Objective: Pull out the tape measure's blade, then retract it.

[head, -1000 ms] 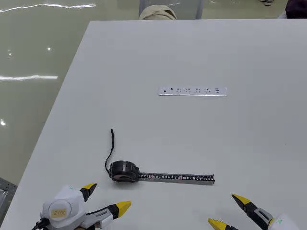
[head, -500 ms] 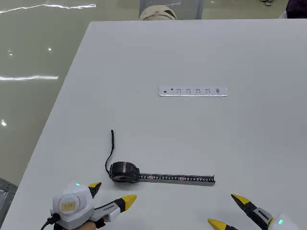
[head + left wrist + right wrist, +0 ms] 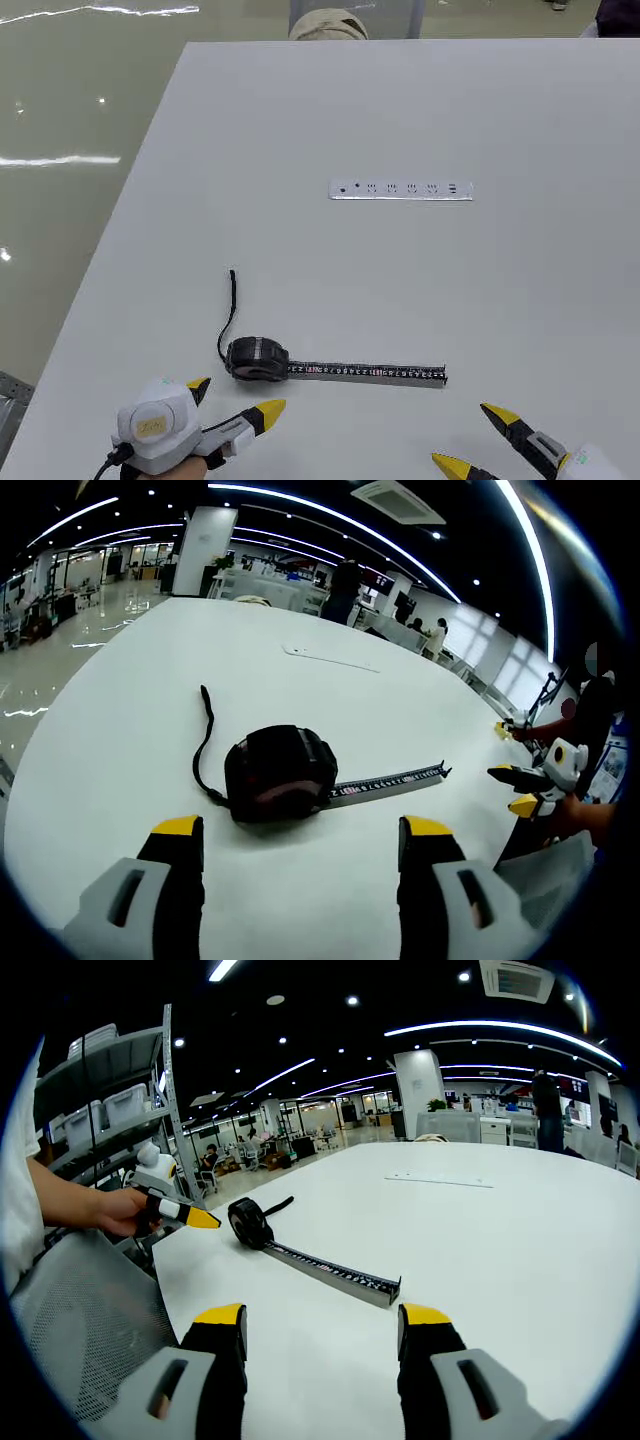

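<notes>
Far left, the glossy floor (image 3: 60,150) runs along the edge of the white worktop (image 3: 400,100). At the near-left corner sits the left gripper (image 3: 235,396), jaws spread wide with nothing between them, yellow tips aimed at the tape measure and stopping just short of it. In the left gripper view those two tips frame the black case (image 3: 280,773) dead centre, with clear white surface between tips and case. Moving right, the wrist strap (image 3: 230,310) trails away from the case toward the far side of the worktop, lying loose and slightly curved. The tape measure (image 3: 257,358) rests flat on the worktop, near the front edge, and its blade (image 3: 366,373) is out, stretched in a straight line to the right, flat on the surface, its end hook pointing toward the right side. Farther back, well apart from the tape, a white power strip (image 3: 400,190) lies parallel to the blade. Bottom right now: the right gripper (image 3: 473,438) is open too, its jaws apart and holding nothing, near the blade's hooked end but not touching it. The right gripper view looks along the blade from the hook back to the case, with a hand (image 3: 115,1210) holding the left gripper beyond it.
</notes>
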`<state>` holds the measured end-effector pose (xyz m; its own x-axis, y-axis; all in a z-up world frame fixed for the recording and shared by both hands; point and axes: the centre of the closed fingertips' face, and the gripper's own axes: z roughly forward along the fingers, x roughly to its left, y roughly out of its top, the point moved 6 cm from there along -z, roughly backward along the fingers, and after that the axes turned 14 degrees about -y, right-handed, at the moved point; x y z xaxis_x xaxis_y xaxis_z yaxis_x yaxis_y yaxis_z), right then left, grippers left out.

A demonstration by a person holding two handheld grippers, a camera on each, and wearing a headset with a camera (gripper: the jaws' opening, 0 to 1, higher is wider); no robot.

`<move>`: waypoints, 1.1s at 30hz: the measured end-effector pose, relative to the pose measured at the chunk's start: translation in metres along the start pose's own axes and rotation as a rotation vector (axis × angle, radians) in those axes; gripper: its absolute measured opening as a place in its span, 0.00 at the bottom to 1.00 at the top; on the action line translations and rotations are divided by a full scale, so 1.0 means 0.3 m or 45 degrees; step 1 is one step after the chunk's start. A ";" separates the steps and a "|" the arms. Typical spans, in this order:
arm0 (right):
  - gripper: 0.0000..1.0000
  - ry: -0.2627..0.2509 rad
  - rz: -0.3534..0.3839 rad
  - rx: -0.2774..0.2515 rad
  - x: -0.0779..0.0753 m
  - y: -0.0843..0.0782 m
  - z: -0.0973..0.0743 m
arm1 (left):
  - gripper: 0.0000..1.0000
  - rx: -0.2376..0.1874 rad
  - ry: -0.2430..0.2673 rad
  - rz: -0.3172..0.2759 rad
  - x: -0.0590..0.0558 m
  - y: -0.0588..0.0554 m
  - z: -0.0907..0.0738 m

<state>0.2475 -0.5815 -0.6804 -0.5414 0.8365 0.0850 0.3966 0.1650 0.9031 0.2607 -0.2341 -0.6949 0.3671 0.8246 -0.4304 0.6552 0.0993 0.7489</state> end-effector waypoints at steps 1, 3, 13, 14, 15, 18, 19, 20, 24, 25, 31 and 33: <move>0.61 0.001 0.001 0.001 -0.002 -0.002 0.001 | 0.79 -0.006 -0.002 -0.005 -0.001 0.000 0.003; 0.61 0.001 0.000 -0.002 -0.003 -0.001 0.003 | 0.79 -0.006 0.008 -0.005 0.005 -0.003 0.011; 0.62 0.011 -0.003 -0.001 -0.006 -0.002 0.011 | 0.80 -0.028 0.033 -0.030 0.009 -0.003 0.033; 0.62 0.012 -0.002 -0.001 -0.006 -0.002 0.011 | 0.80 -0.027 0.034 -0.032 0.012 -0.005 0.035; 0.61 0.013 -0.002 -0.001 -0.005 -0.002 0.011 | 0.80 -0.028 0.035 -0.035 0.013 -0.006 0.038; 0.62 0.011 0.001 0.001 -0.009 0.000 0.012 | 0.80 -0.034 0.039 -0.045 0.015 -0.008 0.045; 0.62 0.010 -0.001 0.001 -0.010 0.000 0.012 | 0.80 -0.039 0.039 -0.045 0.015 -0.007 0.047; 0.61 0.011 -0.005 0.002 -0.010 0.000 0.012 | 0.80 -0.037 0.038 -0.046 0.014 -0.008 0.051; 0.61 0.012 -0.014 0.004 -0.013 -0.002 0.011 | 0.80 -0.036 0.041 -0.044 0.011 -0.008 0.065; 0.61 0.013 -0.014 0.005 -0.013 -0.002 0.011 | 0.80 -0.036 0.042 -0.047 0.011 -0.007 0.068; 0.61 0.013 -0.015 0.009 -0.012 -0.002 0.010 | 0.81 -0.045 0.057 -0.056 0.011 0.000 0.087; 0.61 0.015 -0.014 0.009 -0.012 -0.002 0.010 | 0.81 -0.048 0.056 -0.062 0.010 0.002 0.092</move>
<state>0.2515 -0.5829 -0.6824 -0.5543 0.8285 0.0798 0.3958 0.1780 0.9009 0.2805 -0.2469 -0.7096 0.3055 0.8419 -0.4449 0.6458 0.1602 0.7465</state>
